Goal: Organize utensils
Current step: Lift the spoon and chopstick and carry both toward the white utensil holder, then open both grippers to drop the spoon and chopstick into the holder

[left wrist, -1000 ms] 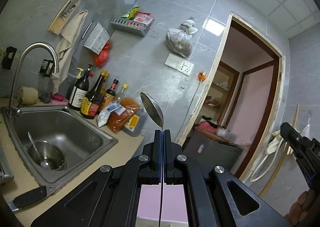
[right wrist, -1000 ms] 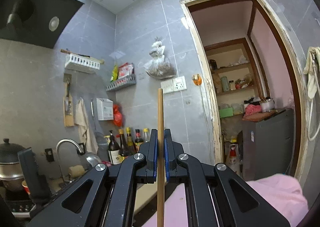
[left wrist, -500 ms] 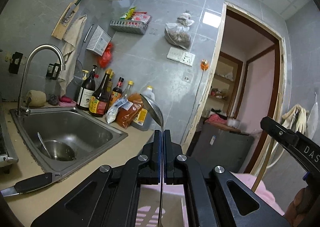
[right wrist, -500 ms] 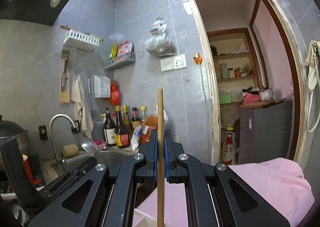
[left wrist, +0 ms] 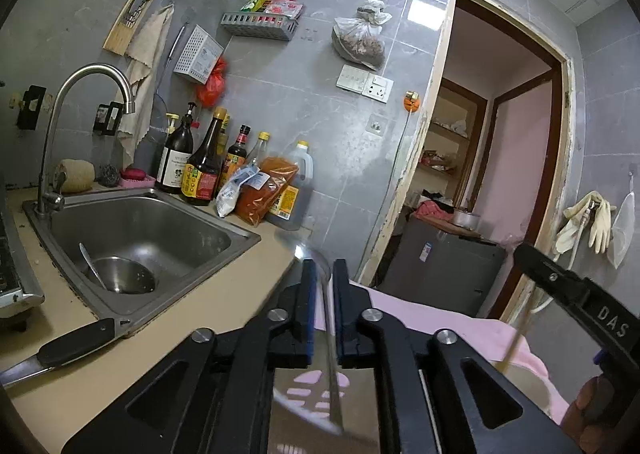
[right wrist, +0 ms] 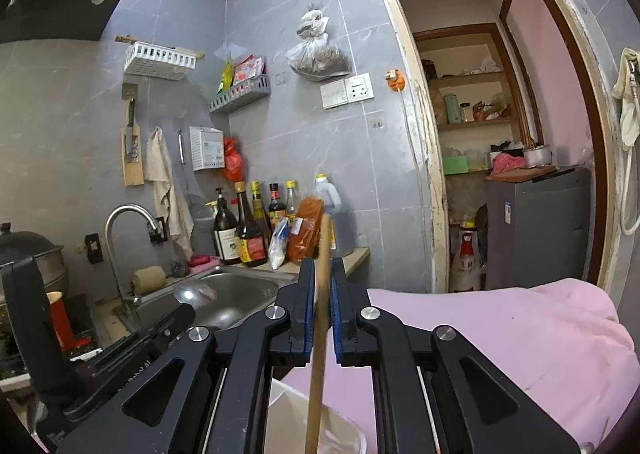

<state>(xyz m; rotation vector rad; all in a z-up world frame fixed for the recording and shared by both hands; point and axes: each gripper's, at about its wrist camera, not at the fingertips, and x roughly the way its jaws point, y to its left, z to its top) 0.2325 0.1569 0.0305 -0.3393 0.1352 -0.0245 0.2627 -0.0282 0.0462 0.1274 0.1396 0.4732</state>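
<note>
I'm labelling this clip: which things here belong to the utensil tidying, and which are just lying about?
Part of the job: metal spoon, wooden stick, white container below the stick.

Lying about: black-handled knife, steel bowl in the sink, sauce bottles, pink cloth.

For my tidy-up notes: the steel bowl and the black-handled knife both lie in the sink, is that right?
Not quite: the black-handled knife lies on the counter beside the sink, not in it. The steel bowl does lie in the sink; the left wrist view shows this.
</note>
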